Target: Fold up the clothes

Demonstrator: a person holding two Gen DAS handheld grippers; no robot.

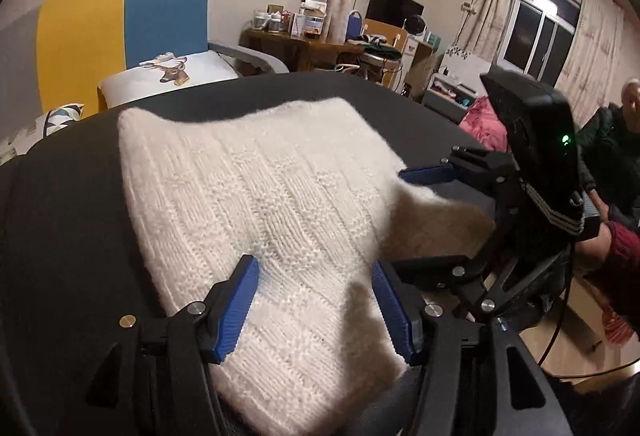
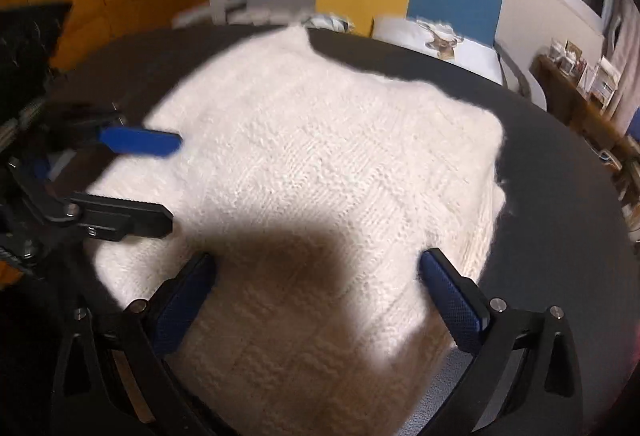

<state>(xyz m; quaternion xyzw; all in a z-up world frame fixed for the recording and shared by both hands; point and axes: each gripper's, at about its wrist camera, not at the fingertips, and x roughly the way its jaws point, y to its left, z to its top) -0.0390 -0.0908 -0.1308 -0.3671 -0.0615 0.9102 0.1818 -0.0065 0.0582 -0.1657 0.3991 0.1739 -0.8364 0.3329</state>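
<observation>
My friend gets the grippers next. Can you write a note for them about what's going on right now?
Left gripper: open, holding nothing, just above the near edge of the sweater.
Right gripper: open too, empty, over the sweater's near part.
Sweater: white knit, lying on the dark table as a thick, roughly square bundle, so it looks already folded over.
Done: the main folds, probably.
Left: perhaps smooth the edges or make one last fold. I can't see other clothes waiting.
</observation>
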